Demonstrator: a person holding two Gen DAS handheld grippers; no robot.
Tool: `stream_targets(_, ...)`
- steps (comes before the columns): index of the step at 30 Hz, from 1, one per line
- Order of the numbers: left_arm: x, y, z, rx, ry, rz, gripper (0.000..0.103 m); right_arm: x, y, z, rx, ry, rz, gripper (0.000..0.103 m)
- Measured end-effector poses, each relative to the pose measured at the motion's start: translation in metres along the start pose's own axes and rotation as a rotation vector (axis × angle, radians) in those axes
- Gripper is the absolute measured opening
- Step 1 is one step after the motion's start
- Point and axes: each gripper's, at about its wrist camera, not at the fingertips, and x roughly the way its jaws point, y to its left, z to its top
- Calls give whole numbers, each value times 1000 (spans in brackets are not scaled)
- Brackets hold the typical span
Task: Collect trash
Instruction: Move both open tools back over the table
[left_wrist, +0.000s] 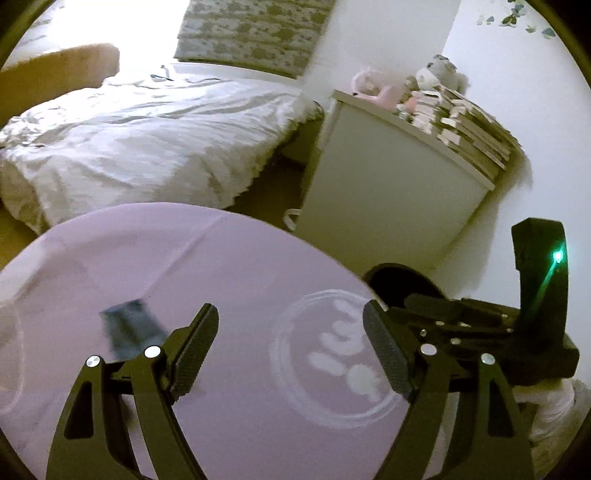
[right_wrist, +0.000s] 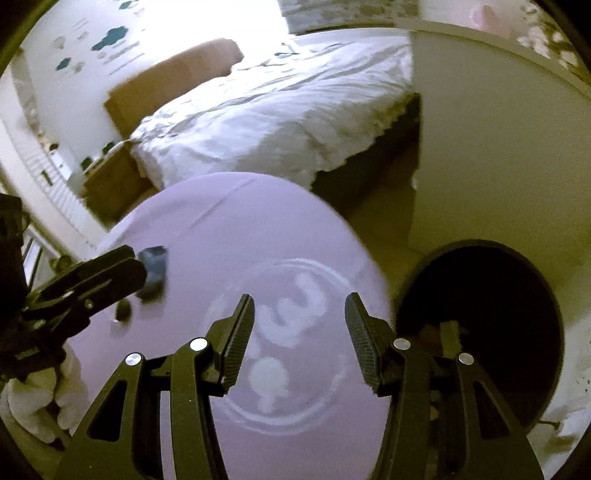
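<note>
A small crumpled dark blue-grey wrapper (left_wrist: 131, 328) lies on a round purple cloth-covered top (left_wrist: 184, 258) printed with a white circular logo (left_wrist: 343, 354). My left gripper (left_wrist: 290, 308) hovers over that logo, open and empty, and the wrapper is just left of its left finger. In the right wrist view the wrapper (right_wrist: 153, 271) shows beside the left gripper's tip. My right gripper (right_wrist: 300, 298) is also open above the logo (right_wrist: 284, 339), with nothing between its pads. A round black bin (right_wrist: 480, 314) stands on the floor to the right of the purple top (right_wrist: 240, 229).
A bed with a rumpled white duvet (left_wrist: 147, 140) lies beyond the purple top. A white cabinet (left_wrist: 388, 192) holds stacked books (left_wrist: 469, 129) and a pink toy. A cardboard box (right_wrist: 166, 85) leans by the bed. White fluffy fabric (left_wrist: 554, 406) lies on the floor near the bin (left_wrist: 391, 280).
</note>
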Motion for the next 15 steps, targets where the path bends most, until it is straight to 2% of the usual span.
stream_targets(9, -22, 60, -21, 7, 16, 189, 80, 38, 63, 7, -85, 45, 56, 52)
stream_targets(13, -22, 84, -35, 27, 58, 274, 80, 56, 88, 9, -128, 52, 75, 52)
stream_targets(15, -20, 96, -43, 22, 87, 294, 80, 67, 101, 11, -154, 52, 80, 52)
